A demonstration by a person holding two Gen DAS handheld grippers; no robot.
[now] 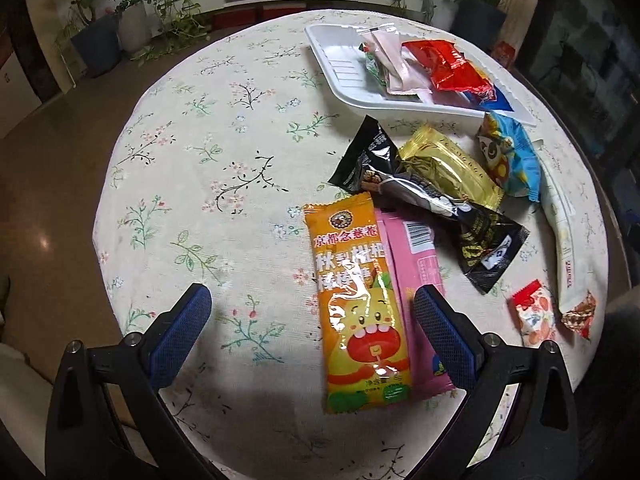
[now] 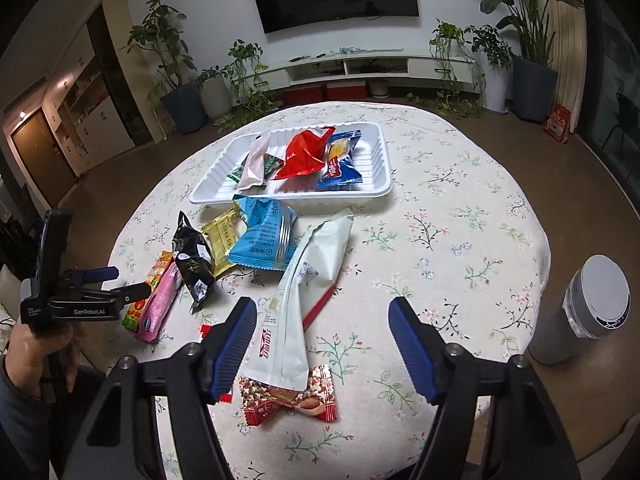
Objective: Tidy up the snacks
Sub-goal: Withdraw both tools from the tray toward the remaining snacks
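Observation:
A white tray [image 1: 348, 80] [image 2: 376, 148] at the table's far side holds several snack packets. Loose packets lie in front of it. My left gripper [image 1: 312, 312] is open over an orange packet [image 1: 360, 304] that lies on a pink packet [image 1: 420, 264]; it also shows in the right wrist view [image 2: 120, 280]. My right gripper [image 2: 322, 344] is open over a long white packet [image 2: 304, 288], with a red nut packet [image 2: 288, 400] just below it. A black packet [image 1: 424, 196], a gold packet [image 1: 452, 164] and a blue packet [image 2: 264, 236] lie between.
A round table with a floral cloth [image 1: 224, 184] [image 2: 460, 216]. A small red-and-white candy [image 1: 534, 312] lies near the right edge. A grey cylindrical bin [image 2: 584, 308] stands beside the table on the right. Potted plants and a TV stand lie beyond.

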